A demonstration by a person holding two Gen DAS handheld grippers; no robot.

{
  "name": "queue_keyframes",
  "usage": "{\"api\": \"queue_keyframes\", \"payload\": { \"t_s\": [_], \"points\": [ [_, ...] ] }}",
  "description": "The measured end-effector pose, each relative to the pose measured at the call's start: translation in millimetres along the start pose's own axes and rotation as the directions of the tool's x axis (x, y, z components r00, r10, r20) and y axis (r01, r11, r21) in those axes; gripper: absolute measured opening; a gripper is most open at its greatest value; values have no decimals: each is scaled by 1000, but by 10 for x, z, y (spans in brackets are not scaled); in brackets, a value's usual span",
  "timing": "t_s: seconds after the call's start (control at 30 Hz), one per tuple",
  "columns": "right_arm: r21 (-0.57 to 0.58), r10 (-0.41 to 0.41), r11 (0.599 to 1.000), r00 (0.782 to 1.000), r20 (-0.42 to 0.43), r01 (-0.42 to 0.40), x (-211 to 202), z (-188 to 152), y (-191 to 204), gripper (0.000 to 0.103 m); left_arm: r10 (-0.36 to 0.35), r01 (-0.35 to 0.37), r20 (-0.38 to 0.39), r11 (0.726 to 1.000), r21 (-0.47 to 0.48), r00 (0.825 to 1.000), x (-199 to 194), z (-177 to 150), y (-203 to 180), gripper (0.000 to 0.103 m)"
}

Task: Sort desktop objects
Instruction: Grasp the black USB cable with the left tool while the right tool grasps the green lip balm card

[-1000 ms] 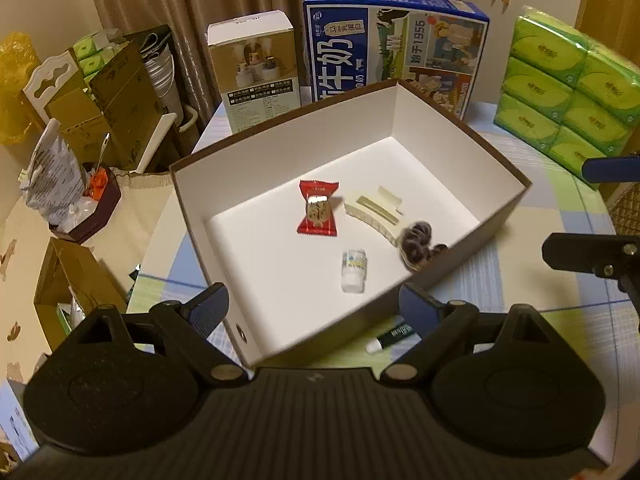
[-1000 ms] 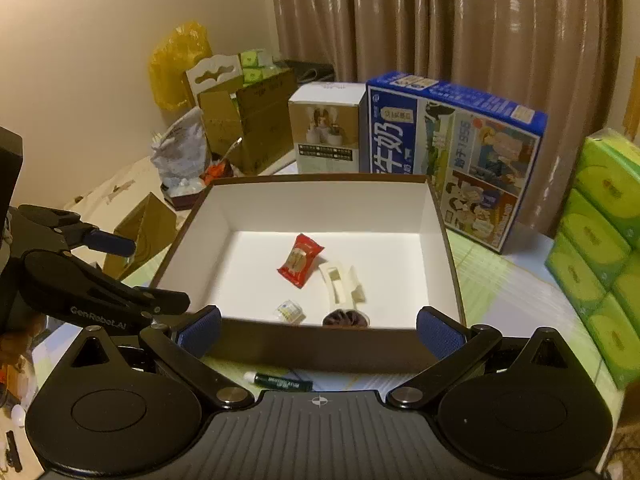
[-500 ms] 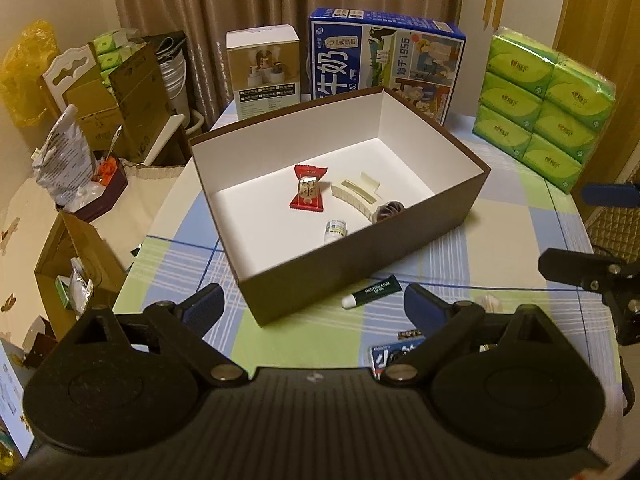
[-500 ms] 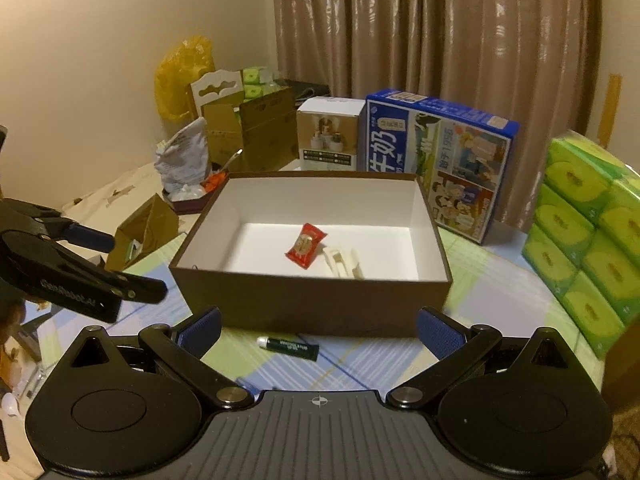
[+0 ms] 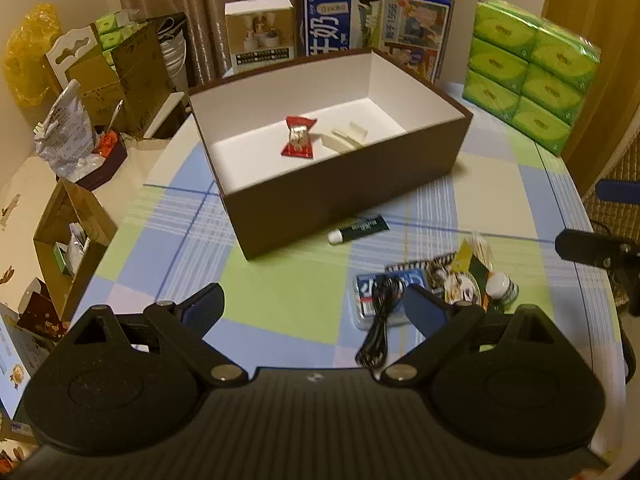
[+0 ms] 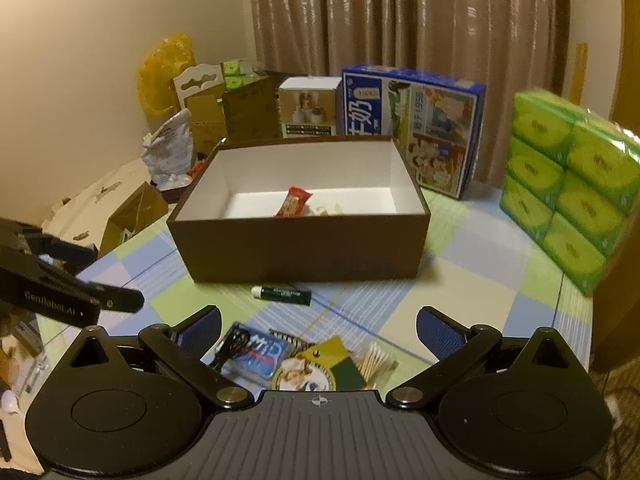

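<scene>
A brown box (image 5: 344, 188) with a white inside stands on the checked table; it also shows in the right wrist view (image 6: 304, 244). Inside lie a red candy packet (image 5: 299, 142) and a cream hair clip (image 5: 345, 137). A dark green tube (image 5: 358, 229) lies just in front of the box, also in the right wrist view (image 6: 282, 294). Nearer me lies a pile: a blue pack (image 5: 384, 294) with a black cable (image 5: 380, 328), a small white-capped bottle (image 5: 502, 286), and cotton swabs (image 6: 376, 360). My left gripper (image 5: 314, 312) and my right gripper (image 6: 318, 334) are open and empty, held above the table's near part.
A blue milk carton box (image 5: 376, 32), a white product box (image 5: 260, 34) and stacked green tissue packs (image 5: 532, 72) stand behind and right of the brown box. Cardboard boxes and bags (image 5: 80, 92) crowd the left, off the table.
Both grippers have pulled back and away from the box. The box looks smaller and lower, and the pile of items near the table's front has come into view.
</scene>
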State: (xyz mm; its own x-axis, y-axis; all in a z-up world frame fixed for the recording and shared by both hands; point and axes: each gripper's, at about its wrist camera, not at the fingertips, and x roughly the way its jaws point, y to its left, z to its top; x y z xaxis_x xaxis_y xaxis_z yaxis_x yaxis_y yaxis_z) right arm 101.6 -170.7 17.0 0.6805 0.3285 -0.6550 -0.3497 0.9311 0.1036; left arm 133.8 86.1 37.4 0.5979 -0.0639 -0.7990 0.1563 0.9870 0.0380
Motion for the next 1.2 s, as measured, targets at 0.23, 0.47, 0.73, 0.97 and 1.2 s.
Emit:
{"api": "queue_keyframes", "payload": {
  "t_s": [0.23, 0.47, 0.73, 0.97, 1.2],
  "points": [
    [50, -7, 999, 997, -73, 10, 116, -277, -43, 101, -22, 23, -29, 1000, 19, 999, 122, -220, -101, 94],
    [81, -21, 996, 989, -146, 34, 269, -556, -90, 101, -26, 28, -51, 999, 35, 998, 288, -329, -132, 93],
    [121, -47, 990, 979, -198, 72, 426, -688, -192, 101, -53, 59, -86, 996, 68, 995, 508, -400, -202, 86],
    [163, -65, 981, 972, -227, 104, 464, -773, -275, 101, -68, 81, -113, 991, 110, 991, 726, -424, -285, 80],
    [201, -89, 970, 965, -248, 141, 470, -853, -374, 101, -79, 101, -160, 986, 134, 984, 1008, -427, -363, 72]
  ]
}}
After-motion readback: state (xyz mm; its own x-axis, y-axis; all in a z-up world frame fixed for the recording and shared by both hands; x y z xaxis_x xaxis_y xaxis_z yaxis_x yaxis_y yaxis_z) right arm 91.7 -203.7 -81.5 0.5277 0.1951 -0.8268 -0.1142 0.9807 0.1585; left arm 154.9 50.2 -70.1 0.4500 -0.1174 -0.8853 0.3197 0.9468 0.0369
